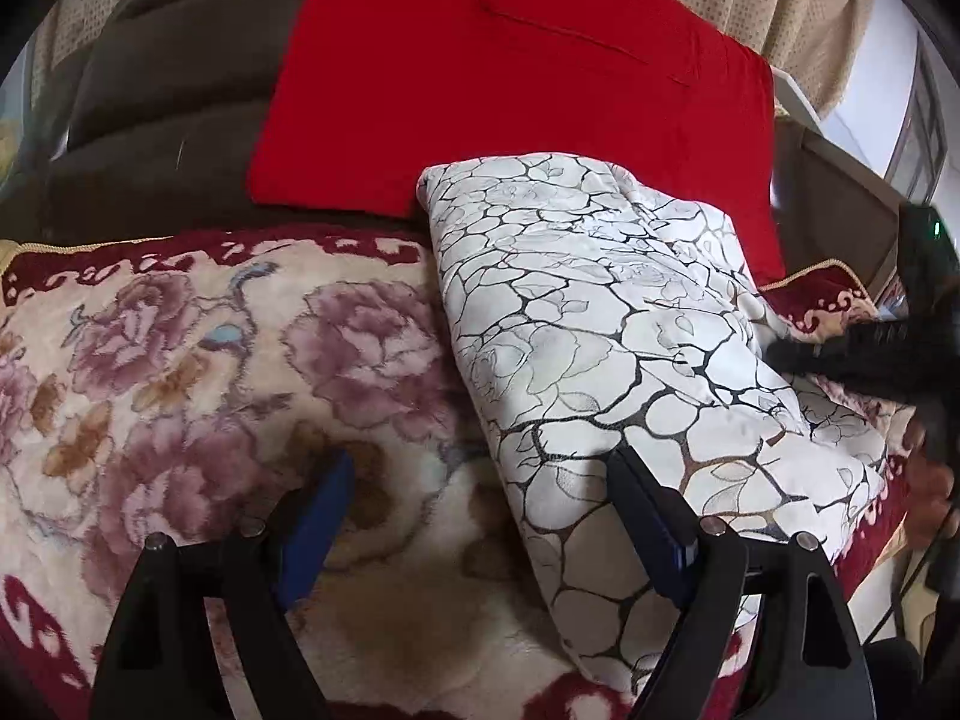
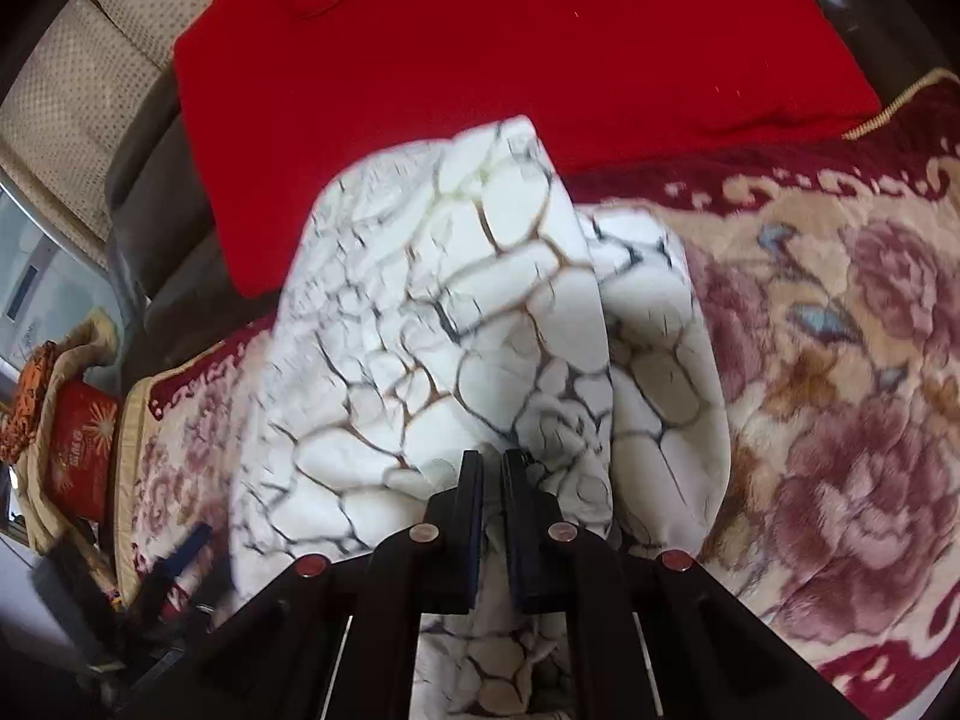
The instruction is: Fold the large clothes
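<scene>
Only the right view shows right gripper (image 2: 493,462) fingers clamped on white cloth (image 2: 432,324); left gripper (image 1: 480,480) fingers apart.

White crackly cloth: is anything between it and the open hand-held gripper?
Nothing visible. The left hand-held gripper is open at the edge of the white patterned cloth, with only the floral blanket beneath.

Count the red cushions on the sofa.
1: the red cushion leans against the dark sofa back, behind the folded white garment. Others may lie out of frame.
</scene>
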A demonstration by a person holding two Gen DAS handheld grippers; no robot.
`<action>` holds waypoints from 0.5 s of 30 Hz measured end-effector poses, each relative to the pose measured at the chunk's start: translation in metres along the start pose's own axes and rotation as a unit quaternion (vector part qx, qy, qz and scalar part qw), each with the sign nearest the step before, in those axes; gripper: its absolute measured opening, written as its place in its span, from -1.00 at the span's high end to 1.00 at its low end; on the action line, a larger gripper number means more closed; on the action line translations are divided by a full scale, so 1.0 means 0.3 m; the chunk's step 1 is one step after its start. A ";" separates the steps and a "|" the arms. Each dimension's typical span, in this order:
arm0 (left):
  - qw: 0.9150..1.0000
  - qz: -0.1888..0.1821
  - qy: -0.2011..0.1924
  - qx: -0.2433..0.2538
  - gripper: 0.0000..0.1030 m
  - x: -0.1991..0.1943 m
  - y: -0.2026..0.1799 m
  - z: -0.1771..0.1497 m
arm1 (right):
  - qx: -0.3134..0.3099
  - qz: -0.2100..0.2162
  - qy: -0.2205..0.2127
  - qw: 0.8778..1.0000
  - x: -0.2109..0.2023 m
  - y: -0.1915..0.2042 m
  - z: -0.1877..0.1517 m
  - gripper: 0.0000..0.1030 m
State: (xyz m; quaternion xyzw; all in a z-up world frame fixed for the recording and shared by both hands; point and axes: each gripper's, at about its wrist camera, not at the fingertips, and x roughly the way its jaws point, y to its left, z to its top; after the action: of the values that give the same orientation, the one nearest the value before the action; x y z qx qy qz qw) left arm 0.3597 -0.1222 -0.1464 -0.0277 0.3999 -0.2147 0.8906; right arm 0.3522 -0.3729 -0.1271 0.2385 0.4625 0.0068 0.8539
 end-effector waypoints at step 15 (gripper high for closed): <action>1.000 -0.002 -0.003 0.019 -0.68 0.023 0.004 0.016 | 0.110 0.021 0.030 0.993 0.247 -0.083 0.267 0.76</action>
State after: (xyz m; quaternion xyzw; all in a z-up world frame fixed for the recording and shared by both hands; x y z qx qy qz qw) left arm 0.3677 -0.1246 -0.1482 -0.0118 0.3926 -0.2239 0.8920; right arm 0.4529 -0.4098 -0.1591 0.3404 0.4806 -0.0186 0.8080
